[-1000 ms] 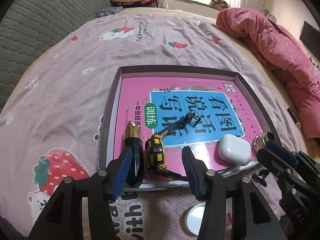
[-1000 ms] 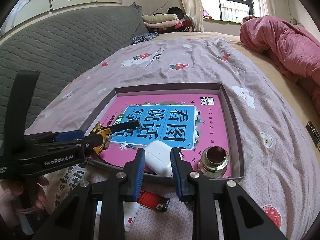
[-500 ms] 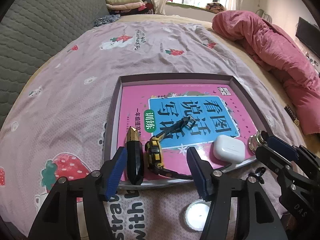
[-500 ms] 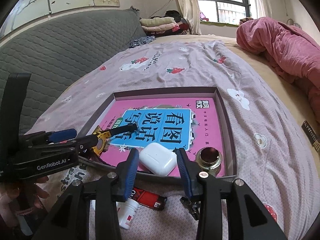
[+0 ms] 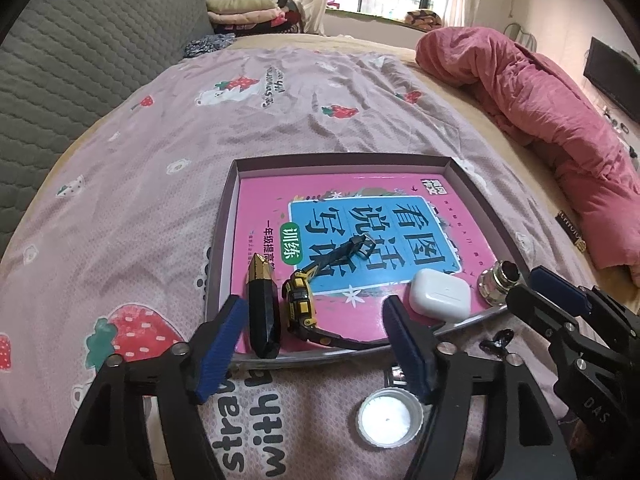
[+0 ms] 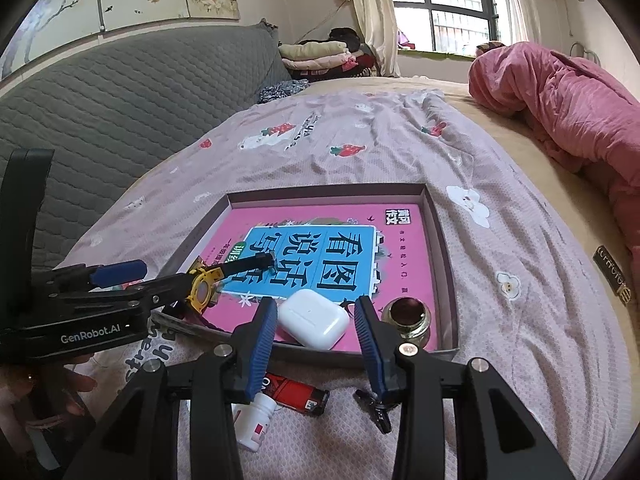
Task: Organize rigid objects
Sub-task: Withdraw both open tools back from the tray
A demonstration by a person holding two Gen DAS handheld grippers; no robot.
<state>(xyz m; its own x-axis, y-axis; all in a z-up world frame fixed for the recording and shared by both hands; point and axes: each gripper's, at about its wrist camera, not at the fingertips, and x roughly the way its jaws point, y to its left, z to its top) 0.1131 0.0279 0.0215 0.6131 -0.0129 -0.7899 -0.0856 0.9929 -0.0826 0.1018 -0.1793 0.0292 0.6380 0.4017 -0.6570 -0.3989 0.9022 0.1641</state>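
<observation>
Both grippers, left [image 5: 312,344] and right [image 6: 316,334], fingers spread, empty, hovering at tray [image 6: 442,240] near edge; earbud case [image 6: 314,322] inside.

A pink book [image 5: 352,240] with a blue panel is lying in the mauve-walled tray [image 5: 224,240], carrying a white earbud case [image 5: 439,297], a yellow-and-black watch [image 5: 301,307] and a black, gold-tipped lighter [image 5: 263,312]. Beside the tray, a red-and-black lighter [image 6: 294,393] is showing on the lilac bedsheet [image 5: 160,200], which is wearing a strawberry print.
</observation>
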